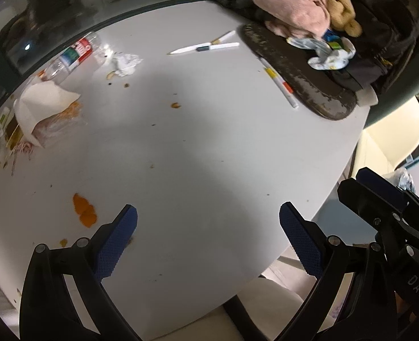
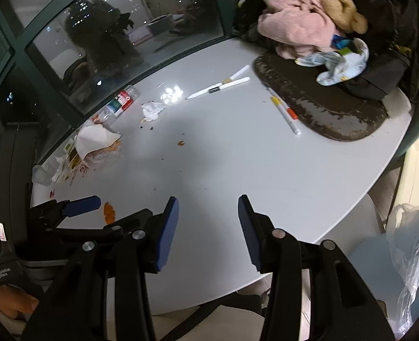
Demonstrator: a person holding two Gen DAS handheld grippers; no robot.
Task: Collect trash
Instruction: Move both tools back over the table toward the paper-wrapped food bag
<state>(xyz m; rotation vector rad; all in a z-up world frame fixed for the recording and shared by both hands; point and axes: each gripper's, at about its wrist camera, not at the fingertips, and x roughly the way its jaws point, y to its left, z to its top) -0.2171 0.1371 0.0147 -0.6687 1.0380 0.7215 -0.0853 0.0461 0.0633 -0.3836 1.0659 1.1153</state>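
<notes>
My left gripper (image 1: 208, 244) hangs over the near part of the white table (image 1: 209, 147), its blue pads spread wide with nothing between them. My right gripper (image 2: 208, 231) hangs just beside it, jaws also parted and empty; in the left wrist view it shows at about 4 o'clock, over the table's edge.

The trash lies mostly toward 10 o'clock from my left gripper. A clear plastic bottle (image 1: 72, 55) with a red, white and green label lies on its side near the dark window (image 1: 53, 14). Just beside it, toward the table's middle, sits a crumpled white tissue (image 1: 125, 64). Nearer me, at about 9 o'clock, a white paper sheet (image 1: 43, 103) lies partly over a thin plastic wrapper (image 1: 57, 126) with orange scraps. An orange peel piece (image 1: 84, 210) lies just left of my left finger (image 1: 118, 241), with small crumbs scattered across the tabletop.

At 12 o'clock lie two white pens (image 1: 206, 47), touching. At 1 o'clock another pen (image 1: 279, 81) with yellow and orange bands lies along the edge of a worn dark mat (image 1: 309, 85). On the mat rest a pink cloth (image 1: 294, 5), a tan cloth (image 1: 337, 0) and a pale patterned cloth (image 1: 330, 54).

In the right wrist view, a clear plastic bag (image 2: 408, 244) hangs at 3 o'clock, off the table.
</notes>
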